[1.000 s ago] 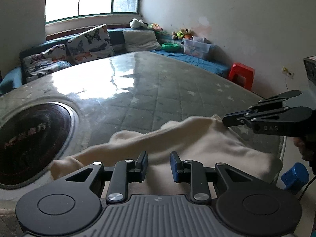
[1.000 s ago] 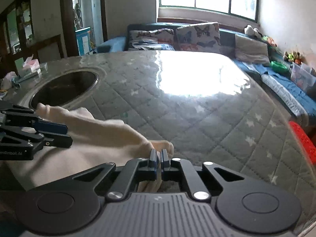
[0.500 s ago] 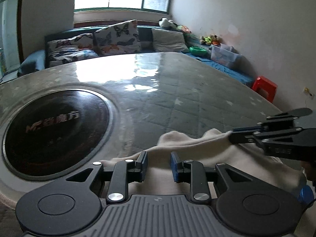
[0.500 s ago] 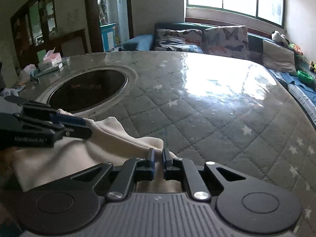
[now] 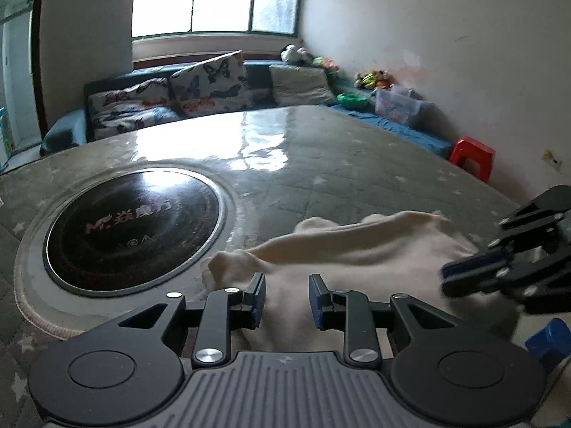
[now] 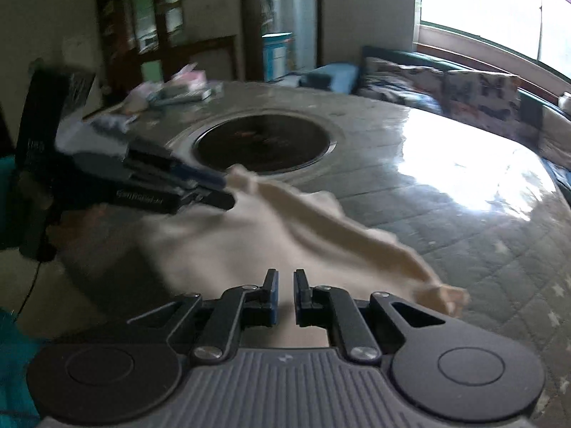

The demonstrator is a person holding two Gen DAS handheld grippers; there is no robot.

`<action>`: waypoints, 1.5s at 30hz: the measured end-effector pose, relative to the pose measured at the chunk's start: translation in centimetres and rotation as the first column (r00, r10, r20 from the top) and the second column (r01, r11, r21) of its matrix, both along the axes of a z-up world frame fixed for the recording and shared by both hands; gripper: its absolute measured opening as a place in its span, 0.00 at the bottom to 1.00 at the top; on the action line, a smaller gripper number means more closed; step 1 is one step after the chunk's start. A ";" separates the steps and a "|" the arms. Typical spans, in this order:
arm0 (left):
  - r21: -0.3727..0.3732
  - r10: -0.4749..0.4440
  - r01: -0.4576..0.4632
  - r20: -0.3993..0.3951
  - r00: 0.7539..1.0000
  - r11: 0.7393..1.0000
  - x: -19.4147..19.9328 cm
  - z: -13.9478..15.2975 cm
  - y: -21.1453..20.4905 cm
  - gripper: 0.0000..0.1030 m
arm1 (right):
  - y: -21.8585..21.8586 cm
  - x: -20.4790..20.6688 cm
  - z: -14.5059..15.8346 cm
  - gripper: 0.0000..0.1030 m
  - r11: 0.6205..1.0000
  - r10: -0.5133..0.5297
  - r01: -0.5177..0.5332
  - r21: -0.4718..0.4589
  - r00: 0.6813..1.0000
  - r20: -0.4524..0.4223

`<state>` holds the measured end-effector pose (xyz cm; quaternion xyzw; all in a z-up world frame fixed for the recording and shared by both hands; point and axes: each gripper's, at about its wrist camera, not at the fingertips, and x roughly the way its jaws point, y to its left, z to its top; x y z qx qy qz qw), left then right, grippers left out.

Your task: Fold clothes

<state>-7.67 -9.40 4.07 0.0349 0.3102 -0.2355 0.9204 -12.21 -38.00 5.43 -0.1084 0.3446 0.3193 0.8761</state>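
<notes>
Garment: a cream knit garment (image 5: 357, 253) lies on the near edge of the table (image 5: 321, 164), just beside the round black cooktop (image 5: 132, 224) set into the table's top. Part of it seems to hang over the near edge towards the person, though the grippers hide that.

Lie of the cloth: a raised ridge or fold line runs across it from the cooktop side towards the right. A narrow tail, perhaps a sleeve, ends in a small bunched tip (image 6: 449, 294) on the quilted cover. The rest looks fairly flat, but the right wrist view is blurred.

Left gripper (image 5: 287, 301): fingers clearly apart, with cloth showing in the gap and nothing pinched.

Right gripper (image 6: 284, 296): fingers a little apart, with cream cloth below them and nothing gripped.

Progress: the garment reads as partly laid over on itself along the ridge, not as a neat compact bundle. Whether this is one fold just laid or cloth spread ready for folding, the pictures do not settle.

Left to do: in my judgement the tail and loose edges need squaring before the piece counts as folded.

Other clothes: none I can make out; clutter (image 6: 171, 89) sits at the table's far left edge.
</notes>
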 end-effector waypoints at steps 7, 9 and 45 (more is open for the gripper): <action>0.010 -0.065 0.065 0.007 0.998 0.998 -2.8 -0.2 -0.9 0.28 | 1.6 -1.8 -1.7 0.07 0.996 0.075 -0.076 -0.042 0.997 -0.026; 0.022 -0.063 0.063 -0.005 0.998 0.998 -2.9 -0.6 -0.9 0.28 | 1.6 -2.0 -1.9 0.08 0.996 0.079 -0.080 -0.042 0.997 -0.022; 0.055 -0.059 0.061 -0.042 0.997 0.997 -2.6 -1.3 -0.7 0.29 | -6.7 -1.3 -1.3 0.08 0.989 -0.146 0.145 -0.028 0.987 -0.070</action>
